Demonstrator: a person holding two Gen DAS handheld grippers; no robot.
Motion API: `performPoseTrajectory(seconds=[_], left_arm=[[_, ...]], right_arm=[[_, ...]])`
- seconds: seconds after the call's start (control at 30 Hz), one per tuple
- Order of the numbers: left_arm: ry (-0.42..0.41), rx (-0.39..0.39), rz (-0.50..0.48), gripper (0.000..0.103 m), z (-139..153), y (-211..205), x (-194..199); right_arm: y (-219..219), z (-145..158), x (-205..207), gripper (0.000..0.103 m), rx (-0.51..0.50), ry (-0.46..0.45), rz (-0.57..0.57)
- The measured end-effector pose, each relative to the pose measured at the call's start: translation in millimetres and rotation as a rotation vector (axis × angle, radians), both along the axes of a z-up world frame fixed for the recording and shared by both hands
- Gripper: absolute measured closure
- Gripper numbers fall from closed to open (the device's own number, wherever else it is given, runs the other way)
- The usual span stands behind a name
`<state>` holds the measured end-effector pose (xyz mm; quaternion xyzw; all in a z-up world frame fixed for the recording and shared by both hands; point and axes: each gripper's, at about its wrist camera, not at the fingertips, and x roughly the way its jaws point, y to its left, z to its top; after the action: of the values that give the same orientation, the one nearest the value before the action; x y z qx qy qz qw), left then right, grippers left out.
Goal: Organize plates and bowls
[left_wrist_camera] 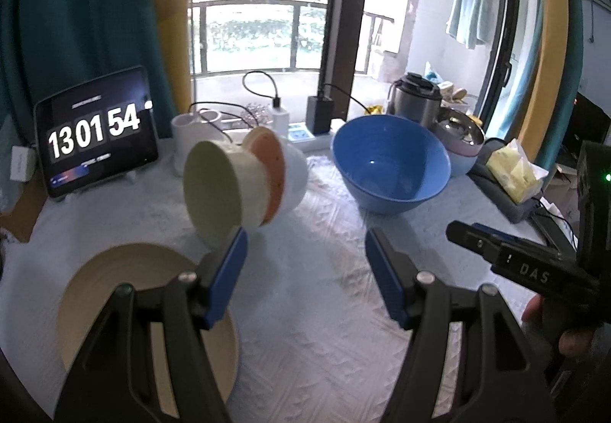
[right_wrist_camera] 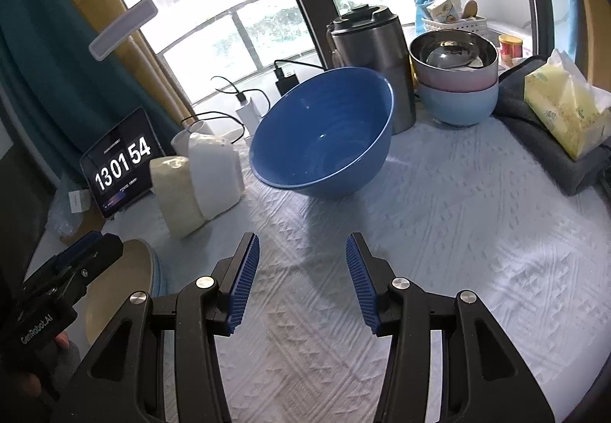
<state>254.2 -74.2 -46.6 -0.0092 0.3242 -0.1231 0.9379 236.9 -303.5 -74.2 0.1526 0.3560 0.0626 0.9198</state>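
Observation:
A big blue bowl stands tilted on the white cloth, toward the back. Left of it, a nested stack lies on its side: a pale green bowl, then an orange bowl, then a white bowl. A beige plate lies flat at the near left. My left gripper is open and holds nothing; its left finger hangs over the plate, close under the green bowl's rim. My right gripper hovers open over bare cloth in front of the blue bowl.
A steel bowl sits in a pink bowl, and that in a light blue bowl, at the back right beside a steel canister. A tissue pack lies on a grey cloth. A tablet clock, chargers and cables line the back.

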Motion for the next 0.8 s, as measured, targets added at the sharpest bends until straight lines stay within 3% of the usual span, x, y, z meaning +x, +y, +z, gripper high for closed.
performPoseTrajectory(seconds=[0.27, 0.47, 0.8], left_arm=[[-0.008, 0.011, -0.026, 0.037, -3.7, -13.4, 21.7], [0.041, -0.043, -0.041, 0.037, -14.0, -16.4, 45.5], [0.045, -0.066, -0.063, 0.037, -23.2, -32.1, 68.6]], right_arm=[[-5.7, -3.2, 17.7, 0.053, 0.002, 0.006, -0.003], [-8.6, -4.1, 28.4, 0.053, 0.000, 0.006, -0.013], [-21.1, -6.8, 48.3, 0.053, 0.021, -0.013, -0.057]])
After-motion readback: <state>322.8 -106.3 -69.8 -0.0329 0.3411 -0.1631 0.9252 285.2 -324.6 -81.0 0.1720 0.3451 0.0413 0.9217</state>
